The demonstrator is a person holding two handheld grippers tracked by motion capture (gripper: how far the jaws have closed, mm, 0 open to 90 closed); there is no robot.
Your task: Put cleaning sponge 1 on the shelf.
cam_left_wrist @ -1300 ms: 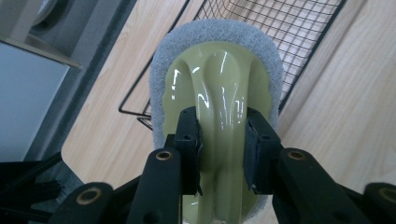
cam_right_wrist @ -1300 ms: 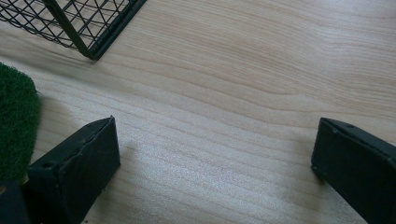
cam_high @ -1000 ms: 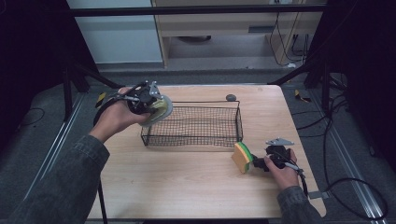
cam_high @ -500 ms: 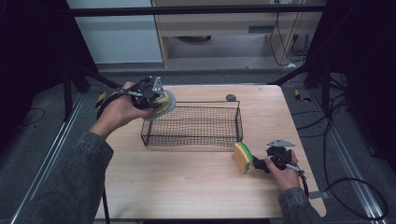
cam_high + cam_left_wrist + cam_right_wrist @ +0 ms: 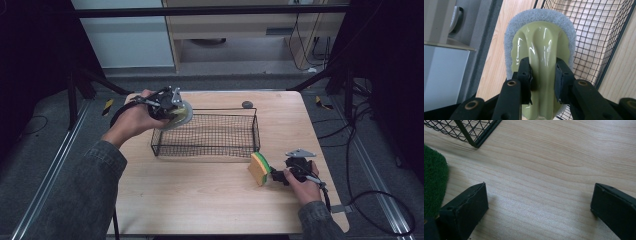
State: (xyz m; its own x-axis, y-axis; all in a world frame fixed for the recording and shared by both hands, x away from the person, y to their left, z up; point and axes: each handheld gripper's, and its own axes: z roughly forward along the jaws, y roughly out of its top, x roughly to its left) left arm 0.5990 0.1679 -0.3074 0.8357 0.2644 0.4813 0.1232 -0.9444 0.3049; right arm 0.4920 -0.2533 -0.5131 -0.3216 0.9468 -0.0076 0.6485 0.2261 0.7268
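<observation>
My left gripper [image 5: 173, 106] is shut on a scrubber [image 5: 183, 114], a pale green plastic grip with a grey scouring pad round its edge. In the left gripper view the pads [image 5: 526, 72] pinch the scrubber [image 5: 541, 37] by its raised middle ridge. It is held in the air at the left end of the black wire basket [image 5: 210, 116], near the far corner. My right gripper [image 5: 278, 176] rests low on the table, open, with bare wood between its jaws [image 5: 539, 195]. A yellow sponge with a green face [image 5: 260, 168] stands just left of it, and its green face [image 5: 432, 177] lies outside the left jaw.
The wire basket [image 5: 599, 30] sits mid-table with nothing inside; its near right corner [image 5: 471, 130] lies close to my right gripper. A small dark round object [image 5: 247, 104] lies by the table's far edge. Bare wood spreads in front of the basket.
My left hand has drifted slightly right with the scrubber, closer to the basket's left end. The right hand and the sponge have stayed put.
</observation>
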